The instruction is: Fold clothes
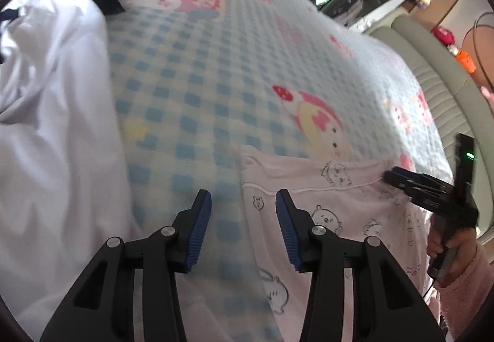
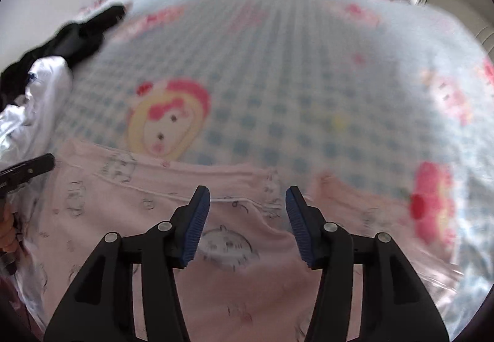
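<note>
Fingers on my left gripper (image 1: 244, 203) and right gripper (image 2: 247, 200): spread wide, both empty. Checked bedspread (image 1: 200, 70): under everything. White garment heap (image 1: 52, 113): far left. Pink printed garment (image 2: 129, 218): flat at near edge, beneath both grippers.

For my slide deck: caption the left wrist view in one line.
Open left gripper hovers at the pink printed garment edge on a checked blanket.

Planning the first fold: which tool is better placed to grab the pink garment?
Right. The right tool, open, hangs over the pink garment; the left tool, also open, straddles its edge, half over the checked blanket.
</note>
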